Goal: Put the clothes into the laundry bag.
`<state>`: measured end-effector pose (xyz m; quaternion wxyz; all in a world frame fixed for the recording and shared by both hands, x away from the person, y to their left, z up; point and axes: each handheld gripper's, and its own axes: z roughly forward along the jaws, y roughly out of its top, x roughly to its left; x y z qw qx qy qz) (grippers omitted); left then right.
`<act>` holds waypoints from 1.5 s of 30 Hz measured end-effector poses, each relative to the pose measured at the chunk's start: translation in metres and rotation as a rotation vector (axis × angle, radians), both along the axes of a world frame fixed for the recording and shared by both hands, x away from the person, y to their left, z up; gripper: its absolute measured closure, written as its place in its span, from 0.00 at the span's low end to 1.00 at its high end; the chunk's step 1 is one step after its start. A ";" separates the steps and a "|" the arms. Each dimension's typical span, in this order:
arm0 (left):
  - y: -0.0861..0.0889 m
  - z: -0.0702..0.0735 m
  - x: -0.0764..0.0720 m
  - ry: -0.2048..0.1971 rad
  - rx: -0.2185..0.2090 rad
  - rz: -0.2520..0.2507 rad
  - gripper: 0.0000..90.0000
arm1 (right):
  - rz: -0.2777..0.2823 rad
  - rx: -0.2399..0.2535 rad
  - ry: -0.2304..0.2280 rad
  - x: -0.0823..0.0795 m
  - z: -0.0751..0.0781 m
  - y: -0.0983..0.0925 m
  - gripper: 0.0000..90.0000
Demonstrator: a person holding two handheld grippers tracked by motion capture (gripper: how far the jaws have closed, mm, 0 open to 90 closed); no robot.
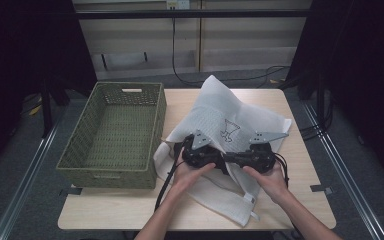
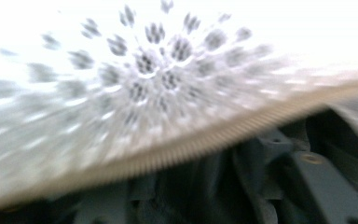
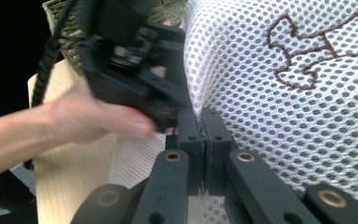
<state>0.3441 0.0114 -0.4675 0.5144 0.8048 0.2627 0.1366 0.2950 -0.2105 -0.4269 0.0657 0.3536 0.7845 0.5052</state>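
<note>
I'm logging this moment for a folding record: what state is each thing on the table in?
White cloth: rumpled, partly raised in a peak, lying on the table beside the basket.
Basket: upright, nothing inside.
Right hand-held gripper: shut, jaws together on a fold of the cloth.
Left hand-held gripper: low over the cloth; whether its jaws grip cannot be told.
Table: bears the basket and cloth.

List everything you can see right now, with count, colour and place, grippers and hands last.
Towel: one, white mesh with a brown stitched motif, crumpled on the table's right half.
Basket: one, green wicker, on the table's left half.
Table: one, light wood, centre.
Left gripper: one, black, at the towel's near left.
Right gripper: one, black, jaws shut on towel fabric.
Left hand, right hand: two, each holding a gripper.
</note>
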 end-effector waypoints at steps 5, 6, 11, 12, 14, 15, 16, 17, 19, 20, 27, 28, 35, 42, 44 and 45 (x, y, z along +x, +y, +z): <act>0.031 0.011 -0.021 -0.034 -0.029 -0.002 0.42 | -0.009 -0.004 -0.003 0.000 0.001 -0.002 0.98; 0.035 0.012 -0.024 -0.046 -0.032 0.005 0.40 | -0.010 -0.003 -0.003 0.000 0.001 -0.003 0.98; 0.055 0.011 -0.030 -0.062 -0.004 0.042 0.36 | -0.014 -0.010 -0.005 0.000 0.001 -0.003 0.98; 0.057 0.009 -0.030 -0.056 0.003 0.047 0.35 | -0.013 -0.011 -0.006 0.000 0.001 -0.003 0.98; 0.060 0.004 -0.030 -0.062 0.029 0.057 0.34 | -0.012 -0.013 -0.008 0.000 0.001 -0.004 0.98; 0.060 0.001 -0.029 -0.052 0.029 0.067 0.33 | -0.013 -0.013 -0.008 0.000 0.001 -0.004 0.98; 0.060 -0.002 -0.027 -0.041 0.042 0.070 0.33 | -0.016 -0.014 -0.008 0.001 0.001 -0.005 0.98; 0.057 -0.004 -0.026 -0.035 0.063 0.078 0.32 | -0.016 -0.015 -0.006 0.001 0.001 -0.006 0.98; 0.052 -0.008 -0.022 -0.025 0.087 0.088 0.32 | -0.025 -0.027 -0.007 0.001 0.000 -0.007 0.98; 0.050 -0.009 -0.019 -0.017 0.084 0.092 0.32 | -0.033 -0.036 -0.010 0.001 0.000 -0.008 0.98; 0.042 -0.009 -0.022 -0.030 0.101 0.080 0.33 | -0.136 -0.044 -0.032 0.006 0.002 -0.035 0.99; 0.043 -0.008 -0.023 -0.023 0.094 0.070 0.33 | -0.152 -0.039 -0.035 0.008 0.003 -0.040 0.99; 0.046 -0.002 -0.031 -0.062 0.088 0.035 0.40 | -0.231 -0.018 -0.039 0.012 0.006 -0.063 0.99; 0.041 -0.025 -0.018 -0.027 0.249 0.116 0.46 | -0.136 0.002 -0.060 0.009 0.010 -0.047 0.91; 0.041 -0.028 -0.014 -0.013 0.252 0.128 0.62 | -0.113 0.004 -0.079 0.008 0.014 -0.040 0.81; 0.041 -0.028 -0.013 -0.010 0.245 0.144 0.69 | -0.113 -0.001 -0.086 0.009 0.016 -0.037 0.79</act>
